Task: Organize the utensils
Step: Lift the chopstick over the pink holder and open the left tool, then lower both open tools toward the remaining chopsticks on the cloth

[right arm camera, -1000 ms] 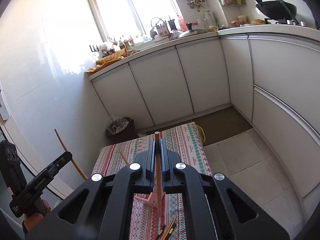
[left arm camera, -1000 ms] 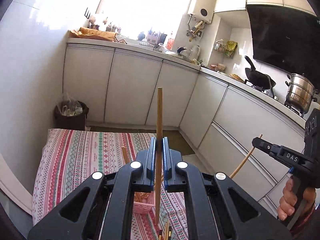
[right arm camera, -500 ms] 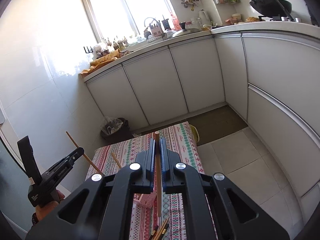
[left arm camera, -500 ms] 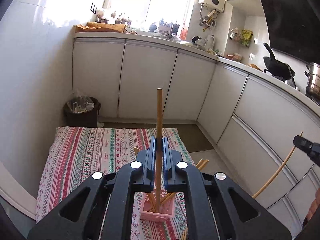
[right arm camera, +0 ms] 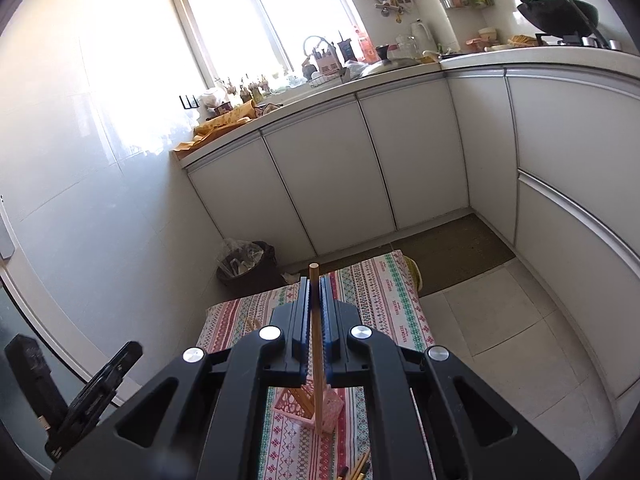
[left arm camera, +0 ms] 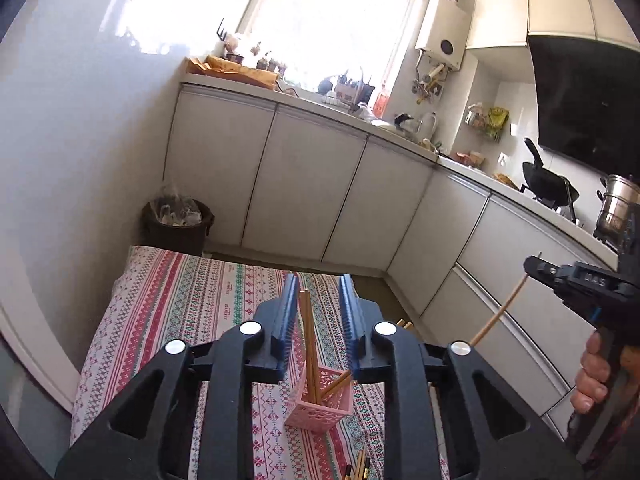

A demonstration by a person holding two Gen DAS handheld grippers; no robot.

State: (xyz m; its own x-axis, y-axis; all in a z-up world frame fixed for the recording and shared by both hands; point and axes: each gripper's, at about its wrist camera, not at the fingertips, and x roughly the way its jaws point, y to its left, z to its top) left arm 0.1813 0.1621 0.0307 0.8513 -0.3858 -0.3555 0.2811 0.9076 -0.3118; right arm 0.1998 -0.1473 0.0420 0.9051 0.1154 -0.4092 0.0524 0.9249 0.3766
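Note:
A pink lattice basket (left arm camera: 320,404) stands on the striped tablecloth (left arm camera: 180,300) and holds several wooden chopsticks (left arm camera: 307,332). My left gripper (left arm camera: 320,280) hovers just above it, its jaws opening. One chopstick rises between the blue pads (left arm camera: 286,320), close to the left one, and neither pad presses on it. My right gripper (right arm camera: 315,284) is shut on another upright chopstick (right arm camera: 316,344), whose lower end hangs over the basket (right arm camera: 332,408). In the left wrist view the right gripper (left arm camera: 538,266) shows at the right edge with its chopstick (left arm camera: 500,314).
Loose chopsticks (left arm camera: 360,468) lie on the cloth at the near edge. A dark bin (left arm camera: 176,220) stands beyond the table by the white wall. White cabinets (right arm camera: 320,184) run along the back and right. The left gripper (right arm camera: 104,384) shows at the lower left of the right wrist view.
My left gripper has opened and let go of its chopstick, which now stands in the pink basket. The right gripper still holds its chopstick and has shifted over the basket.

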